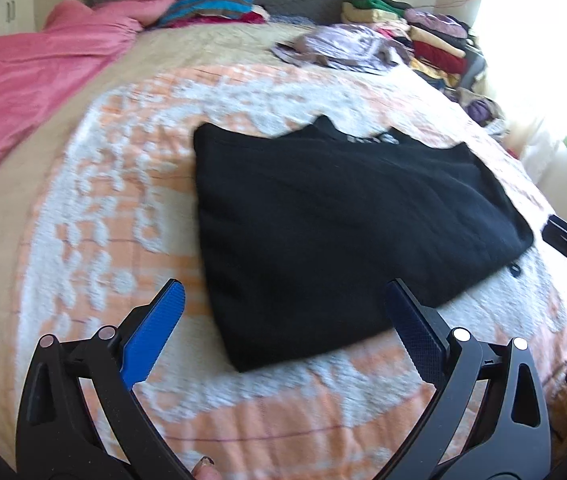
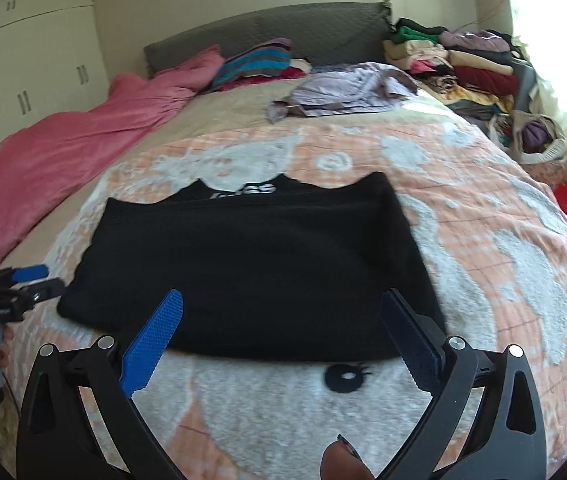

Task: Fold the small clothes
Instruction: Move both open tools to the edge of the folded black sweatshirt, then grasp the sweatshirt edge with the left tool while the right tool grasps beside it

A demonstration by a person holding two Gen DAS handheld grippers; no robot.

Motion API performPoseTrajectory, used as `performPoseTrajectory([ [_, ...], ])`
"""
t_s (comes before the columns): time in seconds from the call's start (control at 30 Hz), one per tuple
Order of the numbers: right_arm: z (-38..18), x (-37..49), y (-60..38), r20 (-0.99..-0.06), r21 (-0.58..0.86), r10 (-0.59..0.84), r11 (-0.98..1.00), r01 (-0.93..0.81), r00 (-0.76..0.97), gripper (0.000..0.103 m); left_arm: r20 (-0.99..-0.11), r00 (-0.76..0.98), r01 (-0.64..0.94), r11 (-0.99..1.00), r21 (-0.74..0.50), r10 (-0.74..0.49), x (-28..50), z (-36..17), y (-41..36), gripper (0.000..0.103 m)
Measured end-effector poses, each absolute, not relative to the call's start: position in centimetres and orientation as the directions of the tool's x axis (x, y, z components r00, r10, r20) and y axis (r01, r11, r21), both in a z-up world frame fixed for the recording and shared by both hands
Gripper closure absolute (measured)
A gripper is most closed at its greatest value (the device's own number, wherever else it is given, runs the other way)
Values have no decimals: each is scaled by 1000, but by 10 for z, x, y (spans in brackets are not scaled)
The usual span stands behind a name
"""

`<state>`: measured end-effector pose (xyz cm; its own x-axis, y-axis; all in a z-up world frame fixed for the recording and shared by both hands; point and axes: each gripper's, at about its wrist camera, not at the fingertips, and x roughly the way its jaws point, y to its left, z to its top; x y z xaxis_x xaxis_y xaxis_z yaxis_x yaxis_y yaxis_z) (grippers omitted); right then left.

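Both tools stand wide with nothing between their blue pads: the left tool (image 1: 283, 312) hovers over the near corner of the black garment (image 1: 343, 216), and the right tool (image 2: 283, 316) hangs above its near edge. That garment lies flat on the orange-and-white blanket (image 2: 483, 240) in the middle of the bed, already doubled into a rough rectangle, with two small points sticking up along its far edge. Judging by that shape, a fold has been laid and the next one is due. To do it well, each tool should pinch a near corner through all layers, lift only slightly, carry the edge evenly toward the far side, and let go at the same time so the layers line up without a skew. White lettering (image 2: 243, 191) shows on the strip beyond the folded edge; it seems to end in "es", but the rest is too blurred to read, and no other label can be made out.
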<state>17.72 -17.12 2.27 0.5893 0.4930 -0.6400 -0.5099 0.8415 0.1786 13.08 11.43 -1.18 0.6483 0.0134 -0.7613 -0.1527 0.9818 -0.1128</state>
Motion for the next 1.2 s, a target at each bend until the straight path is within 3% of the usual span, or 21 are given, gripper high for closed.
performPoseTrajectory([
  [0.5, 18, 137, -53, -665, 46, 579, 662, -748, 471, 5, -786, 609, -300, 948, -105, 105, 159, -15, 180, 10],
  [0.77, -8, 117, 8, -711, -75, 554, 553, -830, 433, 4, -811, 572, -315, 946, -77, 124, 188, -29, 192, 10],
  [1.2, -50, 114, 72, -689, -375, 422, 488, -788, 589, 4, -830, 547, -327, 940, -97, 105, 217, -43, 203, 10],
])
